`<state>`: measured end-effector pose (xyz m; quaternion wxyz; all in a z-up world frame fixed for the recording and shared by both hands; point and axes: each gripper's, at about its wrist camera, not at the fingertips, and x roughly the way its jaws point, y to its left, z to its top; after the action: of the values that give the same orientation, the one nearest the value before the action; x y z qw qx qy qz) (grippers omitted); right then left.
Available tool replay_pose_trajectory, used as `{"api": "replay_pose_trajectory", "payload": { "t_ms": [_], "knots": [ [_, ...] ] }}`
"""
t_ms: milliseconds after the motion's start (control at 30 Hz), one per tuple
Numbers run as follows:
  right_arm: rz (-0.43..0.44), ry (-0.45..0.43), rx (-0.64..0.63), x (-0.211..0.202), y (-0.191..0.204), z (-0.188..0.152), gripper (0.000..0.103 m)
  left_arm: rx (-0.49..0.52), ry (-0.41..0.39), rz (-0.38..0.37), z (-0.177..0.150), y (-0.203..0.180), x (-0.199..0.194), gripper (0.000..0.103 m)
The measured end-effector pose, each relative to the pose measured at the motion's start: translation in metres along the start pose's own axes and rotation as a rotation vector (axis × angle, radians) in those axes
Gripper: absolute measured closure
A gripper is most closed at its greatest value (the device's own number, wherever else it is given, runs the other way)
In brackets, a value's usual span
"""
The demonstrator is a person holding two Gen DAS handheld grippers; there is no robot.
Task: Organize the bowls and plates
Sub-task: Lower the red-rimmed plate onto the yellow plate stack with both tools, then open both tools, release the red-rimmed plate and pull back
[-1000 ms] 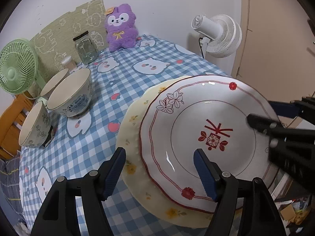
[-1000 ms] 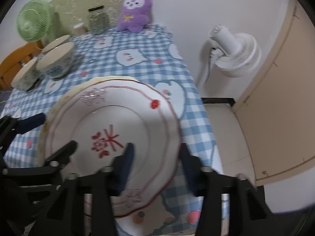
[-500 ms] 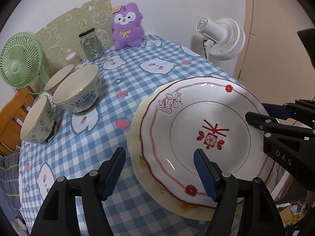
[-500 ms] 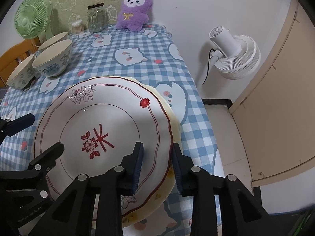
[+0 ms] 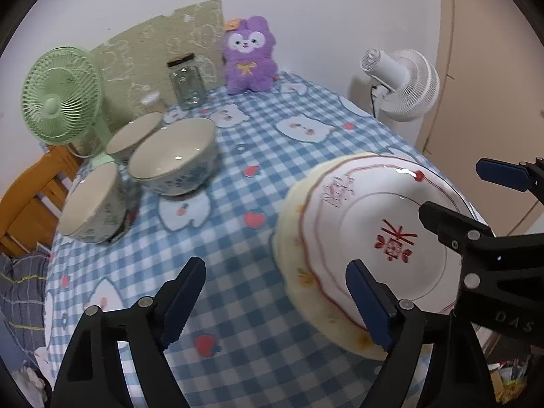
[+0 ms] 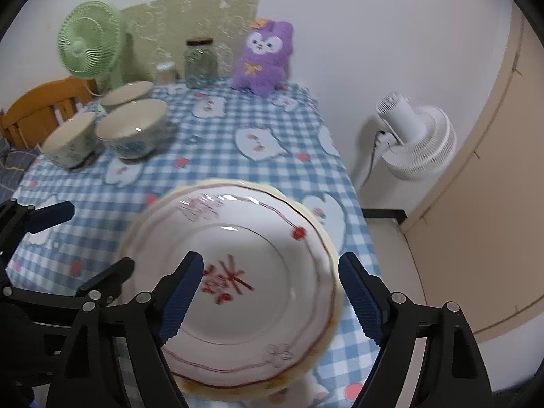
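1. White plate w/ red trim (image 6: 258, 292) is lying on top of a yellowish plate (image 5: 292, 272), both sitting on the table (image 5: 238, 244) near its edge, right under the right claw (image 6: 268, 297) and just right of the left claw (image 5: 275, 302).
2. Right claw is standing wide apart, having just been opening; the plate's rim is showing between its fingers but the pads aren't pressing on it.
3. Left claw is also standing wide apart, just been opening further; only checked cloth betw. its fingers, its right finger (image 5: 369, 306) overlapping the plates' rim in view.
4. Three bowls (image 5: 173, 159) are clustering well ahead-left of both claws.
5. Further back: green fan (image 5: 61, 95), glass jar (image 5: 187, 81), purple plush (image 5: 250, 56) by the wall.
6. White fan (image 6: 414, 139) is standing off the table, ahead-right of the right claw.
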<state>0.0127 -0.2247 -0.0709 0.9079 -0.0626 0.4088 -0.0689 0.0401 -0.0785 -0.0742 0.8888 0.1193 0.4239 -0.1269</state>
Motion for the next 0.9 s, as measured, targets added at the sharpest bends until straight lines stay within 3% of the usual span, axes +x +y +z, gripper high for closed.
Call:
{"api": "replay_pose_trajectory", "payload": {
  "t_ms": [333, 633, 900],
  "knots": [
    [0.039, -0.052, -0.061, -0.024, 0.039, 0.022, 0.019, -0.064, -0.02, 0.033, -0.003, 0.042, -0.024, 0.011],
    [0.075, -0.151, -0.072, -0.047, 0.066, 0.038, 0.019, -0.109, -0.073, 0.092, -0.004, 0.071, -0.049, 0.01],
    [0.133, -0.167, -0.086, -0.056, 0.087, 0.051, 0.019, -0.127, -0.1, 0.117, -0.004, 0.093, -0.064, 0.01]
  ]
}}
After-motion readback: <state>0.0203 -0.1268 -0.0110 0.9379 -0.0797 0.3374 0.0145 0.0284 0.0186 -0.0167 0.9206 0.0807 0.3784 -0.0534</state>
